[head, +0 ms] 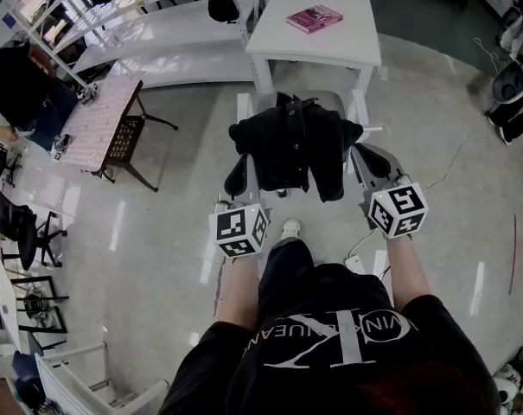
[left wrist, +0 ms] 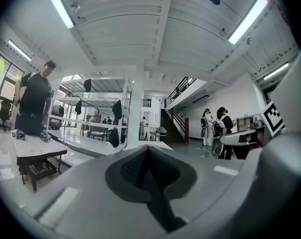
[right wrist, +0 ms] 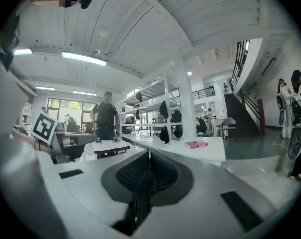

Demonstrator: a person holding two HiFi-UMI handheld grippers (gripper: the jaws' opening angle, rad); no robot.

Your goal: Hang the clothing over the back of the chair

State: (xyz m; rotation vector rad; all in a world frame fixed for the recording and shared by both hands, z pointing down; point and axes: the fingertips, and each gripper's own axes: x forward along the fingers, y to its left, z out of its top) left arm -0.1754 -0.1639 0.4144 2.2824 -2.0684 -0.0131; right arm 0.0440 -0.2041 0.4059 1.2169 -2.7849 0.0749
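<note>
The black clothing (head: 294, 145) is hung over the top edge of the back of the chair (head: 330, 102). The jaws of the left gripper (left wrist: 148, 151) are pressed together and nothing is held. The same is seen at the right gripper (right wrist: 149, 156).

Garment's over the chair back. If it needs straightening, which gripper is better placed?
Right, marginally. In the head view the right gripper sits beside the longer hanging end of the black garment; the left gripper is below its shorter side. Both shut, empty.
</note>
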